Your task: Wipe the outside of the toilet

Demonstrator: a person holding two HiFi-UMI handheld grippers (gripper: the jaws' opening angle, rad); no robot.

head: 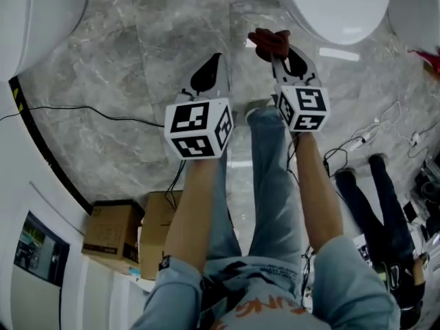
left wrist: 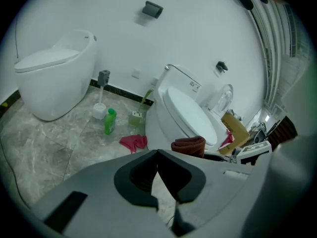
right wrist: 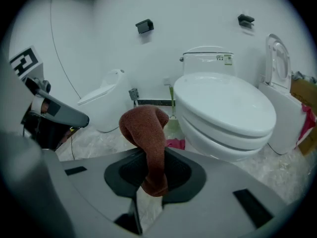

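Right gripper (right wrist: 154,158) jaws pinch a rust-brown terry cloth (right wrist: 146,128). The white ceramic toilet (right wrist: 223,108) stands at two o'clock. Left gripper (left wrist: 157,153) jaws are pressed together, empty.

A green bottle (left wrist: 109,121) stands beside a toilet brush (left wrist: 99,111), a pink rag (left wrist: 132,142) nearby on the floor (left wrist: 44,143).

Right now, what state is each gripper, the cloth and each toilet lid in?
Brown cloth: clamped, bunched above the jaws.
Right gripper: shut on the cloth.
Left gripper: shut, empty.
Nearest toilet: lid down.
Egg-shaped toilet: lid down.
Far toilet: lid raised.
Green bottle: upright.
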